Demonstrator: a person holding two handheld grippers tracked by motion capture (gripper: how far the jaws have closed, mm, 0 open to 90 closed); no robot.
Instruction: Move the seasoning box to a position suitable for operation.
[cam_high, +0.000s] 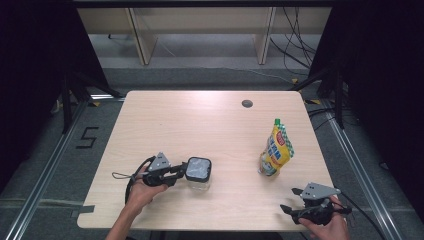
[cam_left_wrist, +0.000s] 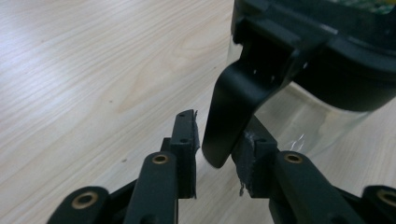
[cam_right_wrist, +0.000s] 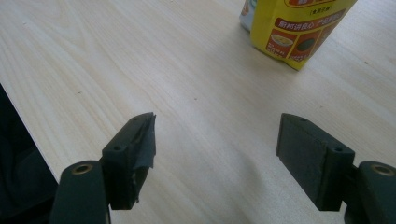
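I had the left gripper (cam_high: 184, 171) low over the near-left part of the table (cam_high: 210, 125), its jaws pointing right at the clear container (cam_high: 199, 174) with the black-rimmed lid. In the left gripper view the container's black latch tab (cam_left_wrist: 229, 116) hung down from the lid rim and sat between my two pads (cam_left_wrist: 189, 140). The right-hand pad seemed to touch the tab, while a sliver of gap showed on the other side, so I read the jaws as narrowed around the tab but not clamped on it; I could not be sure of full contact. The container stood on the wood, well in from the near edge and a fair way in from the left edge, with bare tabletop all around it except where my gripper came in.

The right gripper (cam_high: 289, 200) sat at the near-right corner, close to the table's front edge, its jaws spread wide with nothing between them. In the right gripper view the table's edge ran along the left side of the frame, dark floor beyond it, and plain wood lay ahead. The yellow pouch (cam_high: 276, 150) stood upright ahead of that gripper, well apart from it and well apart from the container. Between pouch and container the surface was open, as was the whole far half up to the dark round grommet (cam_high: 247, 103) near the far edge.
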